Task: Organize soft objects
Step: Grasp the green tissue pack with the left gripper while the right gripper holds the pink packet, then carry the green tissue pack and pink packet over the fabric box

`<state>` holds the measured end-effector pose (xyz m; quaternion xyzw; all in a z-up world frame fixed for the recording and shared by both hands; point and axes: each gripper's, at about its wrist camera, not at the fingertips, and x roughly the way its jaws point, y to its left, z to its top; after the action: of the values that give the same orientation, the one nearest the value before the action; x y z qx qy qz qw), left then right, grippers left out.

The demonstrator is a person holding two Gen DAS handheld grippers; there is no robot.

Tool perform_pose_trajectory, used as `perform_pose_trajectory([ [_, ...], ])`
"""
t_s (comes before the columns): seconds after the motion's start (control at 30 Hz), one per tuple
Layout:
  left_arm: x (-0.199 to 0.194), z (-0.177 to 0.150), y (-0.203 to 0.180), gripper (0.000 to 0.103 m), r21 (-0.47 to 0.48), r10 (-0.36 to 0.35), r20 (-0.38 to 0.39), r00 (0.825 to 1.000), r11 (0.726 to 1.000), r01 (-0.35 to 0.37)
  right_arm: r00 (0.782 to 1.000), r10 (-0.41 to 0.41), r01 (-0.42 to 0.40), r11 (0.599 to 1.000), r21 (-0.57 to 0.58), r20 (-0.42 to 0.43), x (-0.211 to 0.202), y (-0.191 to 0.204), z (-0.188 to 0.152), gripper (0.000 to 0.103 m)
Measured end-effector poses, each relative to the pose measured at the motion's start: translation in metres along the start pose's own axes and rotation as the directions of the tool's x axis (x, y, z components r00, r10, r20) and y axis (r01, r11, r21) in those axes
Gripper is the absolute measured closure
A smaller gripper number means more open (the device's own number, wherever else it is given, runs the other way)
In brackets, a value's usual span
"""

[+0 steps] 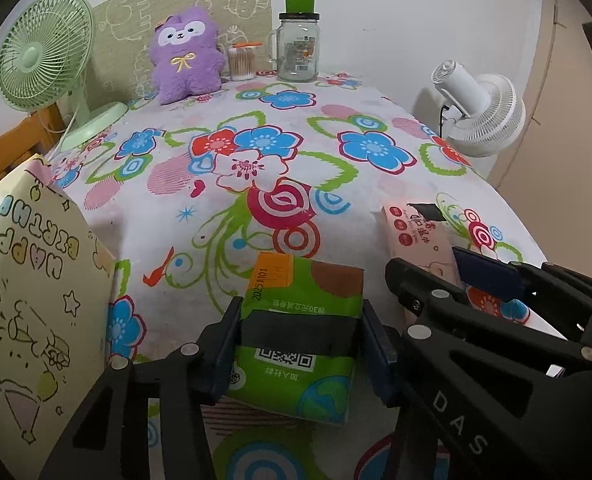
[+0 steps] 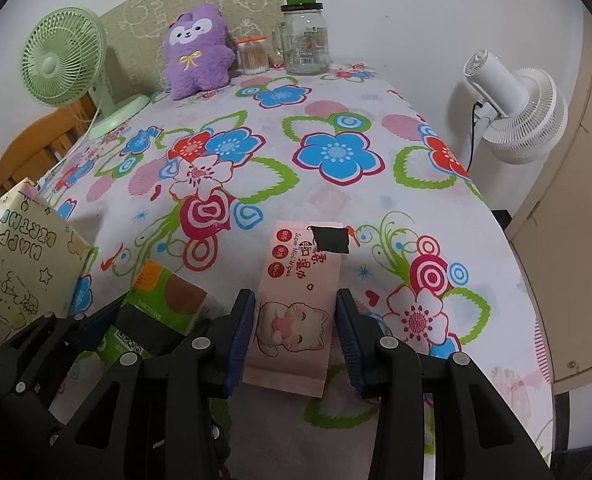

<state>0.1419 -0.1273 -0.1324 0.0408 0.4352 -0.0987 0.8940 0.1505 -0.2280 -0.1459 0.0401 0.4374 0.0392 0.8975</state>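
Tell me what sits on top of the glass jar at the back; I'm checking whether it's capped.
A green cylindrical cup or cap stands on the glass jar, above its dark lid. The jar looks empty apart from its label. What lies behind it is just the white wall.

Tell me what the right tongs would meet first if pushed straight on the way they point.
The pink wipes pack already lies between the right tongs; beyond it, probably the flowered tablecloth, though depth is unclear.
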Motion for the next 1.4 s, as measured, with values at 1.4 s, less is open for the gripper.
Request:
perform_pose_trajectory([
  [1.4,-0.102,-0.032,0.002,0.049,0.01,0.01,0.155,0.988,1.0,-0.011,0.986,0.003,0.0,1.0,-0.019,0.166,-0.101,0.035,-0.037,0.059],
])
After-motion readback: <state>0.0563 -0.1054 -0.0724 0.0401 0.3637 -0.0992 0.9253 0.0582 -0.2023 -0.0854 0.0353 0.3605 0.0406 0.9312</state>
